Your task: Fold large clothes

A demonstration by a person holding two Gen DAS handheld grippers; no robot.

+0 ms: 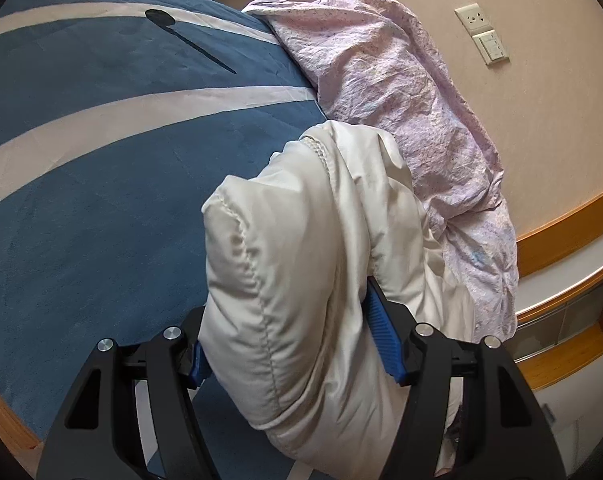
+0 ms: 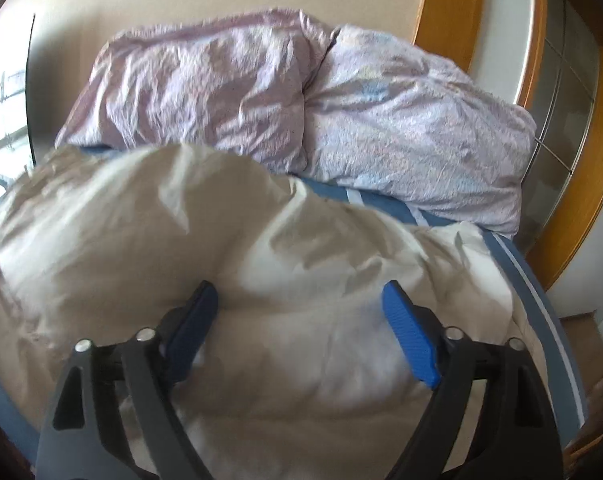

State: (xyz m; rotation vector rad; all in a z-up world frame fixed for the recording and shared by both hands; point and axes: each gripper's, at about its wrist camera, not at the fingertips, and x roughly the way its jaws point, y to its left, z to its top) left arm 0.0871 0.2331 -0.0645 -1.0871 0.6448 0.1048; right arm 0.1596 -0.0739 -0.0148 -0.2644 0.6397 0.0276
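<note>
A cream padded jacket lies on a blue bed cover. In the left wrist view a thick fold of it sits between the blue pads of my left gripper, whose jaws stand wide and press against the bulky fabric. In the right wrist view the same jacket spreads wide under my right gripper, which is open just above the cloth, with its blue fingers apart. The picture there is blurred.
A crumpled lilac quilt lies along the wall side of the bed; it also shows in the right wrist view. A beige wall with a socket and switch, a wooden bed frame and a wooden cabinet border the bed.
</note>
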